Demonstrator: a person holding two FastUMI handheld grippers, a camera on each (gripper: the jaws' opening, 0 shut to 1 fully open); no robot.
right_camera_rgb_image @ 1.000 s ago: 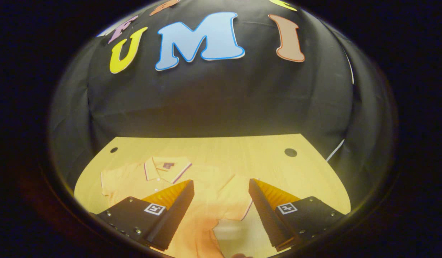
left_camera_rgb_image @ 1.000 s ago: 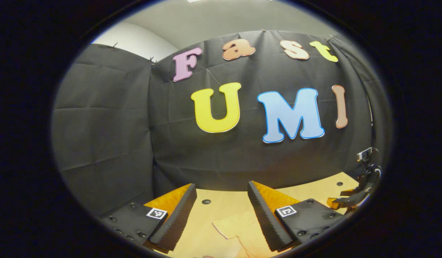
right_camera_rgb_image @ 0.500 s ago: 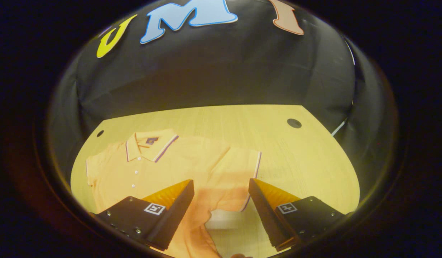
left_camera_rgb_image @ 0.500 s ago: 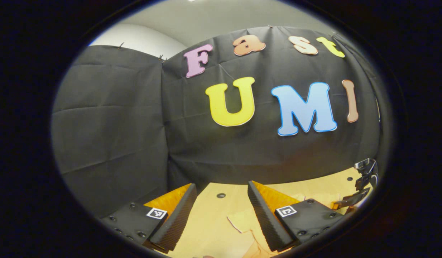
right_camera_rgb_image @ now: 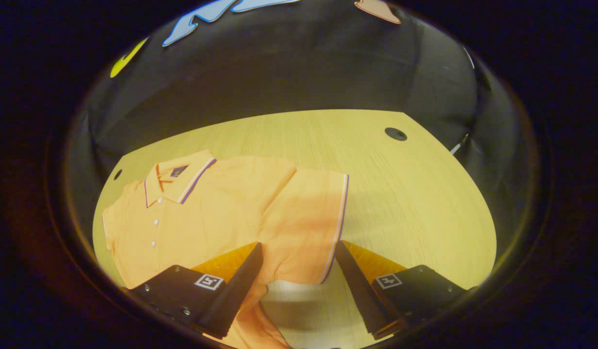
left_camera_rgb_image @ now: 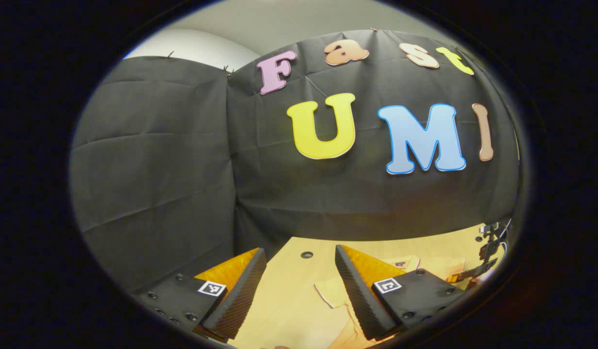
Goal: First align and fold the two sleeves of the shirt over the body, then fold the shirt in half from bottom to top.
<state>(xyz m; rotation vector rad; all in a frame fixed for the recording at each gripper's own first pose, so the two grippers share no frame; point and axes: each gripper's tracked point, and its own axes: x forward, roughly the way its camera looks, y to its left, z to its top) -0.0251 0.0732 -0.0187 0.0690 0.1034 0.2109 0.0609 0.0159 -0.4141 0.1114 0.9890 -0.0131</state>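
An orange polo shirt (right_camera_rgb_image: 221, 208) lies flat on the wooden table (right_camera_rgb_image: 401, 194), collar toward the far left, buttons showing. Its striped-cuff sleeve (right_camera_rgb_image: 313, 228) spreads out just ahead of my right gripper (right_camera_rgb_image: 299, 271), which hovers open over the sleeve's lower edge, gripping nothing. In the left gripper view my left gripper (left_camera_rgb_image: 299, 276) stands open above the table, with the shirt's other sleeve (left_camera_rgb_image: 333, 293) low between its fingers and the collar (left_camera_rgb_image: 401, 264) behind the right finger. The right gripper (left_camera_rgb_image: 488, 252) shows far off at the right edge.
The table has round cable holes (right_camera_rgb_image: 396, 133) (left_camera_rgb_image: 306, 254) near its back corners. Black cloth walls close the booth behind and to the sides. Bare wood lies to the right of the shirt.
The right gripper has tipped down and come closer to the sleeve, so more shirt fills its view. The left gripper has swung left and tilted down a little. Both stay open.
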